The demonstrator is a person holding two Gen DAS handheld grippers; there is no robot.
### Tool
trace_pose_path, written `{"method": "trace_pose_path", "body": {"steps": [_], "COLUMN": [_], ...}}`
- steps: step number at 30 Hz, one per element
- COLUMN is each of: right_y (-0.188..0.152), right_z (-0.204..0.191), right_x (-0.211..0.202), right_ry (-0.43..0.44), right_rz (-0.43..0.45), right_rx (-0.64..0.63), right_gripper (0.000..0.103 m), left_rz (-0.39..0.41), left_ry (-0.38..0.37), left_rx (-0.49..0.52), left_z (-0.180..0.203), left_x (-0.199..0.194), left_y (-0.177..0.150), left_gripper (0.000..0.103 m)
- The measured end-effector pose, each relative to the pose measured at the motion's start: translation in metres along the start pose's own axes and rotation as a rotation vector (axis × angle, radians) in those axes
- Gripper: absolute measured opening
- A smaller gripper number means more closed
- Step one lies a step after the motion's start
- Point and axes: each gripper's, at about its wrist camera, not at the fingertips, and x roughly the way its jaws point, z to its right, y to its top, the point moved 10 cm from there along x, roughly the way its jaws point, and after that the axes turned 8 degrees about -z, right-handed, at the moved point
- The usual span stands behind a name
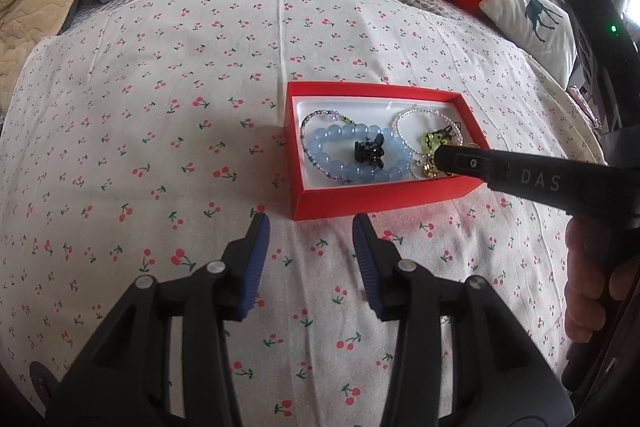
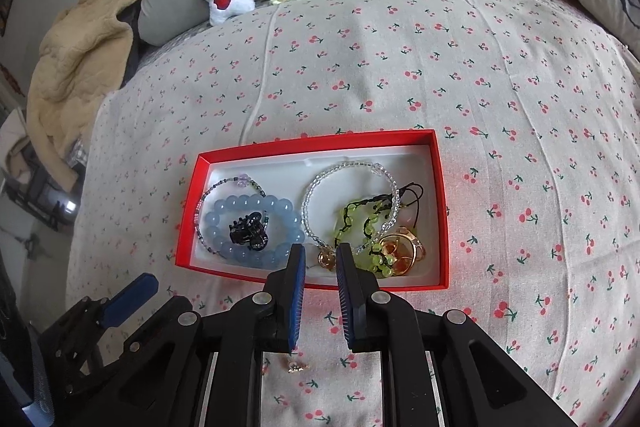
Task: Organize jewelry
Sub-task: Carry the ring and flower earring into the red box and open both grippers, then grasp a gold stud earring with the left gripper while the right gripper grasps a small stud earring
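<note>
The right tool (image 2: 320, 259) hangs over the near edge of the red box (image 2: 440, 203), its blue pads a narrow slot apart with nothing between them. Just ahead of the tips, inside the box, lie a gold ring (image 2: 326, 259) and a green bead cord (image 2: 360, 227). Behind the tips, back toward the person on the bed (image 2: 480, 87), a small gold piece (image 2: 296, 367) lies on the cloth outside the box. It looks like the one item left to gather, and the right tool is nearer to it than the left.

The left tool (image 1: 310, 227) stands half open and empty over the bed, just short of the box's near wall, the box ahead and a little to its right.

The box's long axis runs across both views. At its left end sits a blue bracelet (image 2: 224, 215) with a black clip (image 2: 248, 231) in its middle and a thin beaded strand (image 2: 208, 195) tucked under it. A clear bead ring (image 2: 316, 187) and gold rings (image 2: 400, 251) fill the right end.
</note>
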Motion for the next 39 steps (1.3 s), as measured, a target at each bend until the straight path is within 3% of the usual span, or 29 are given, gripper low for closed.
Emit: {"method": "trace_pose_path", "body": {"steps": [10,16,22,24,26,34,39], "right_y": [-0.024,-0.045,-0.067,-0.074,-0.082,-0.107,-0.12], "right_z": [-0.006,-0.006,0.0,0.002,0.004,0.015,0.034], "right_x": [-0.02,-0.021,-0.016,-0.013,-0.014,-0.008,0.002], "right_ry": [-0.018,-0.028,-0.06,-0.07,-0.072,-0.117,-0.168], "right_rz": [0.015,-0.011,-0.039,-0.048,-0.044,-0.077,-0.109], "right_rx": [-0.083,-0.123,-0.159,-0.173,-0.183,-0.223,-0.216], "right_gripper": [0.018,0.019,0.028,0.036,0.059,0.063,0.069], "left_rz": [-0.066,-0.109,-0.137,-0.142,-0.145,-0.136,-0.105], "left_ry": [0.024,0.049,0.083,0.086,0.091,0.156,0.115], "left_rx": [0.016,0.036,0.057,0.07,0.09,0.19,0.195], "left_z": [-0.004,-0.005,-0.006,-0.004,-0.001,0.008,0.015], "left_x": [0.001,0.003,0.006,0.007,0.009,0.02,0.023], "left_y": [-0.022,-0.041,-0.059,-0.065,-0.071,-0.086,-0.084], "left_gripper": [0.069,0.075,0.076,0.076,0.076,0.077,0.077]}}
